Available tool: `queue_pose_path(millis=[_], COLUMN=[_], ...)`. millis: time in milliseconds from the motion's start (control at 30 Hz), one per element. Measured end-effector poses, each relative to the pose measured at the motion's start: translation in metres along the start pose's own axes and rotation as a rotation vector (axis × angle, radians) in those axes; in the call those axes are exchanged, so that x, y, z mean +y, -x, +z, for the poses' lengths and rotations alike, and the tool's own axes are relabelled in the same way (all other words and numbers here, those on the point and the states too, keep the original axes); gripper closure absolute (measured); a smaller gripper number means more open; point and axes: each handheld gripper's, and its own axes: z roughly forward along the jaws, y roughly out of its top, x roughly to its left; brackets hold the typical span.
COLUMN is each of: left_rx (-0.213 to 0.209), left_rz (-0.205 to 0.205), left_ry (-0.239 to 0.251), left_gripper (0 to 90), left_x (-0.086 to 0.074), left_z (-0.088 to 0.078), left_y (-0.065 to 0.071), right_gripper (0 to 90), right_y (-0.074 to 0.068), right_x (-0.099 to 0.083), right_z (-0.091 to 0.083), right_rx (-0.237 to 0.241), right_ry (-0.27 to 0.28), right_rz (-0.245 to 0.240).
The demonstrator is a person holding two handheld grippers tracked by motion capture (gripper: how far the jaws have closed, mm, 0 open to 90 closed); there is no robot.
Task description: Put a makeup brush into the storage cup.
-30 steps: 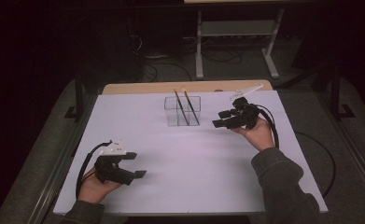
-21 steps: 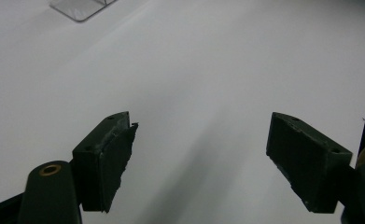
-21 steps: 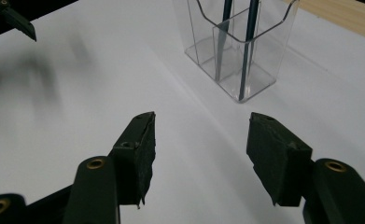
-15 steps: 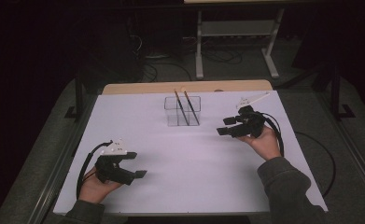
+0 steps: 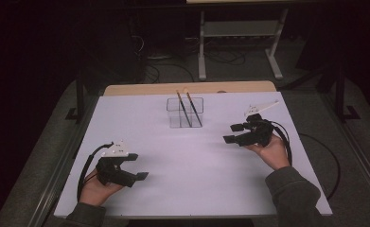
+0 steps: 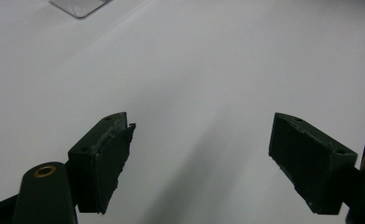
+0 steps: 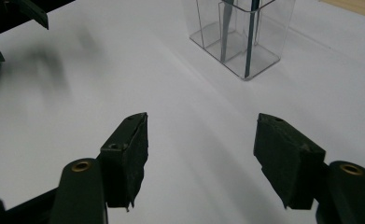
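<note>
— While the right gripper sits right of the clear holder, how are its jaws?
— Apart, just been opening, nothing between. Two brushes stand inside the holder.
— Left gripper?
— Near-left of the holder, jaws apart, empty.

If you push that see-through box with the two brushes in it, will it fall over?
The clear box would probably slide first: it sits flat on the smooth white table. It looks light, and the brushes lean above its rim, so a push high up might tip it.
</note>
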Motion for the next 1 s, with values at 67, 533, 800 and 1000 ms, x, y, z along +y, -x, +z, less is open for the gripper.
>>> queue_pose_path(millis=[67,533,800,1000], left_rx=[0.0,0.005,0.006,0.005], left_rz=[0.002,-0.009,-0.01,-0.003], left_ry=[-0.002,-0.001,0.0,-0.009], left_gripper=[19.3,18.4,18.1,18.0], left_x=[0.0,0.0,-0.001,-0.001], left_z=[0.0,0.0,0.001,0.001], left_y=[-0.001,0.0,0.0,-0.001], right_gripper=[33.9,29.7,28.2,27.7], right_y=[-0.001,-0.006,-0.011,-0.018], right_x=[-0.003,-0.024,-0.034,-0.039], right_z=[-0.002,-0.016,-0.021,-0.023], right_rx=[-0.002,-0.024,-0.039,-0.046], right_ry=[0.006,0.02,0.031,0.043], right_rz=[-0.001,0.018,0.027,0.021])
